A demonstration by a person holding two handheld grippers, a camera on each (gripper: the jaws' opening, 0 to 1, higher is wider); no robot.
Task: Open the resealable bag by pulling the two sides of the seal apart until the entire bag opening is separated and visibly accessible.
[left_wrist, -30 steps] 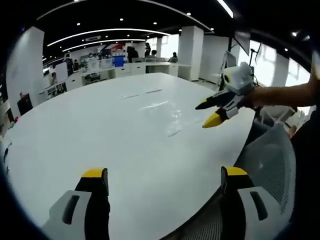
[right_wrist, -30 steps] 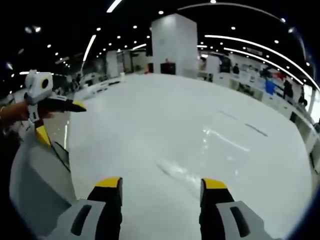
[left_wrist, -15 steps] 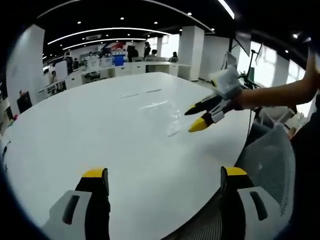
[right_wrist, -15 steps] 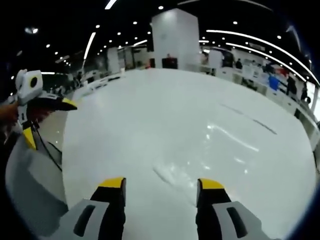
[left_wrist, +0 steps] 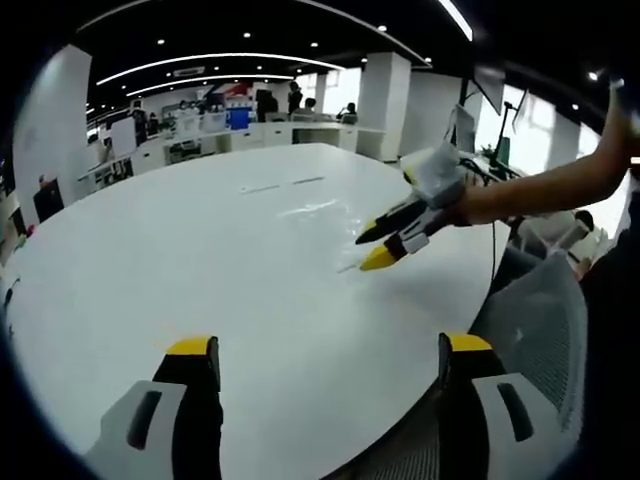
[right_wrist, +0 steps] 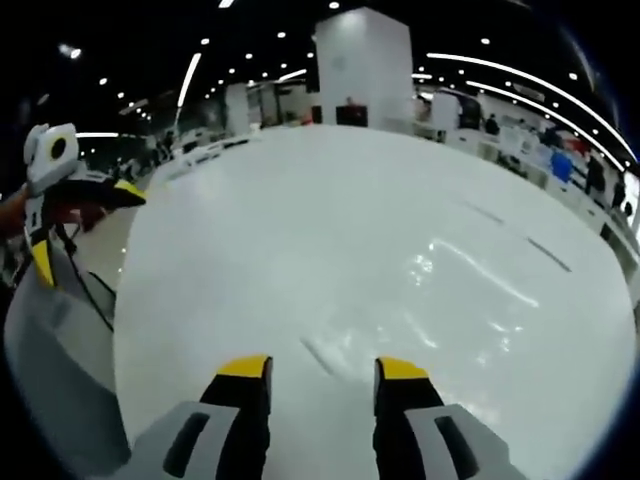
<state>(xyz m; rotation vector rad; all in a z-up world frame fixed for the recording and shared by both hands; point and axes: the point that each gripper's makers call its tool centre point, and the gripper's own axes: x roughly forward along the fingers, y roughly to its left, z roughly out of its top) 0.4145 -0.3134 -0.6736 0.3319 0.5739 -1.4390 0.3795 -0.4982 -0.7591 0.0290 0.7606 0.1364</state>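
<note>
A clear resealable bag (left_wrist: pixel 322 214) lies flat on the white round table (left_wrist: pixel 140 250), hard to make out against the surface. In the right gripper view the bag (right_wrist: pixel 450 285) shows as a glossy patch, and its near edge lies just ahead of my right gripper (right_wrist: pixel 322 368), whose jaws stand open with nothing between them. From the left gripper view, the right gripper (left_wrist: pixel 372 250) hovers low over the bag's near end, held by a bare forearm (left_wrist: pixel 530 190). My left gripper (left_wrist: pixel 328 346) stands wide open at the table's near edge, well short of the bag. The left gripper (right_wrist: pixel 85 231) also appears at the far left.
A grey mesh chair (left_wrist: pixel 540 320) stands beside the table edge at the right, and the chair (right_wrist: pixel 50 340) appears again at the left. A white pillar (right_wrist: pixel 362 70) and rows of desks with distant people lie beyond the table.
My right gripper has moved forward and down toward the bag's near edge, and its jaws have narrowed slightly. The left gripper has stayed still and open.
</note>
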